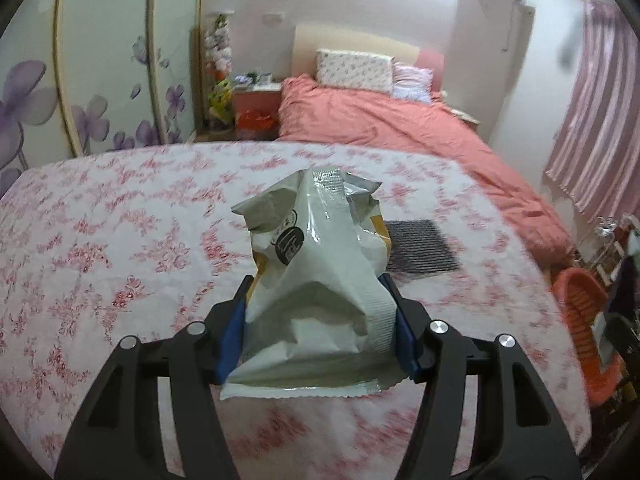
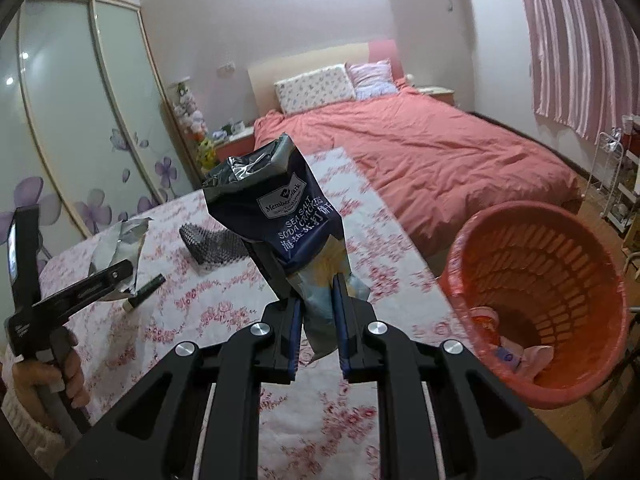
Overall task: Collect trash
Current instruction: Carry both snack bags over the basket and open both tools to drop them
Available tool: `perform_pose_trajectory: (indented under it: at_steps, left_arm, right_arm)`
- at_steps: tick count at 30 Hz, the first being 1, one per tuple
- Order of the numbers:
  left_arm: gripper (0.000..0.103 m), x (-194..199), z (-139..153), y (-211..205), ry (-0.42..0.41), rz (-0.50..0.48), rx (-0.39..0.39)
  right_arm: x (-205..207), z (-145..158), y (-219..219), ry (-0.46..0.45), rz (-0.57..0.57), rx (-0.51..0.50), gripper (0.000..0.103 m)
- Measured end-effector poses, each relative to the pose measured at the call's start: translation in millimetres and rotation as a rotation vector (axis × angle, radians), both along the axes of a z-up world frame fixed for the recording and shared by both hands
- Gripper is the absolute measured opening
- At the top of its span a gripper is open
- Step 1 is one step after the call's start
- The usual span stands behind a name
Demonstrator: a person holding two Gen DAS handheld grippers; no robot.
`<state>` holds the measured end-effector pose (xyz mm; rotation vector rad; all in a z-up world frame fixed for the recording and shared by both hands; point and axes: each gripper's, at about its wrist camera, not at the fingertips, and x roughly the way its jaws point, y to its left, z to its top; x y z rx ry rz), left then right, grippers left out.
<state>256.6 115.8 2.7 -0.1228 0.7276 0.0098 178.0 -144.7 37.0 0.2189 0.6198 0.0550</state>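
Two grippers each clamp one wrapper: the left gripper [image 1: 320,300] a white bag [image 1: 316,276], the right gripper [image 2: 316,300] a navy cracker bag [image 2: 280,208], seemingly above the table's [image 2: 200,300] right edge, near the red basket [image 2: 560,248].

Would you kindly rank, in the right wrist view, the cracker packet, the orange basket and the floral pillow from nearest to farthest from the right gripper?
1. Cracker packet: pinched in the right gripper.
2. Orange basket: to the right, beside the table.
3. Floral pillow: far back, at the head of the bed.

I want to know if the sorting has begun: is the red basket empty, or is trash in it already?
Not empty. The red basket already holds a few crumpled wrappers at its bottom, pinkish and white; how many, cannot tell.
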Motion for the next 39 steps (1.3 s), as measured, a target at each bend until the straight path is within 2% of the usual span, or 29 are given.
perform_pose_trajectory:
  at_steps: [6, 12, 19, 25, 30, 34, 39]
  left_arm:
    - [0.06, -24, 24, -29, -0.056, -0.086, -0.03]
    - [0.06, -41, 27, -27, -0.067, -0.111, -0.037]
    - [0.06, -52, 4, 26, -0.019, -0.003, 0.008]
    - [0.06, -43, -13, 64, 0.028, 0.061, -0.045]
    - [0.06, -42, -15, 76, 0.028, 0.079, -0.031]
    - [0.06, -42, -15, 71, 0.026, 0.062, -0.033]
    - [0.06, -46, -1, 36, -0.008, -0.02, -0.035]
  right_arm:
    - [-17, 12, -17, -0.039, -0.046, 0.003, 0.015]
    - [-18, 8, -14, -0.02, -0.041, -0.003, 0.015]
    - [-13, -11, -4, 0.046, 0.0, -0.014, 0.015]
    - [0, -18, 18, 0.079, 0.052, -0.031, 0.015]
    - [7, -19, 32, 0.089, 0.083, -0.052, 0.015]
    - [7, -14, 32, 0.081, 0.079, -0.055, 0.015]
    - [0, -2, 17, 0.051, 0.034, -0.057, 0.015]
